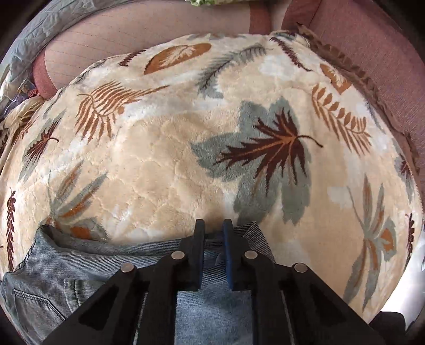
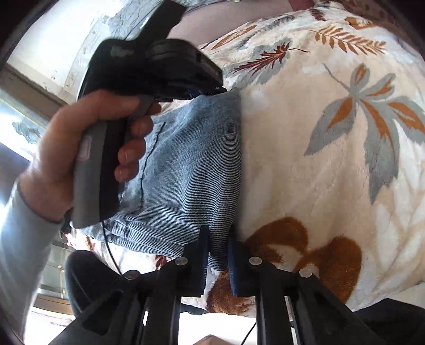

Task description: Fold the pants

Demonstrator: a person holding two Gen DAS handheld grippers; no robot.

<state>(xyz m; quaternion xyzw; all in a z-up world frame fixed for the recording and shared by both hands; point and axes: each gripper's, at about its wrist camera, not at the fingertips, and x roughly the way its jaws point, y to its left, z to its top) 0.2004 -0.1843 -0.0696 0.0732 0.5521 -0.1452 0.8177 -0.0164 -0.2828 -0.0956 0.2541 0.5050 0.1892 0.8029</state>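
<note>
Light blue denim pants [image 1: 87,265] lie bunched on a cream blanket with a leaf print [image 1: 164,148]. My left gripper [image 1: 214,225] is shut on the pants' folded edge, at the bottom of the left wrist view. In the right wrist view the pants [image 2: 186,164] hang stretched between the two grippers, lifted over the blanket [image 2: 318,159]. My right gripper [image 2: 217,233] is shut on the near corner of the cloth. The left gripper [image 2: 209,91], held in a hand [image 2: 79,148], pinches the far corner.
The blanket covers a pink sofa seat [image 1: 372,47] with a backrest behind and an armrest at the right. A grey cloth [image 1: 39,24] lies at the far left. A wall and window frame [image 2: 39,79] are to the left.
</note>
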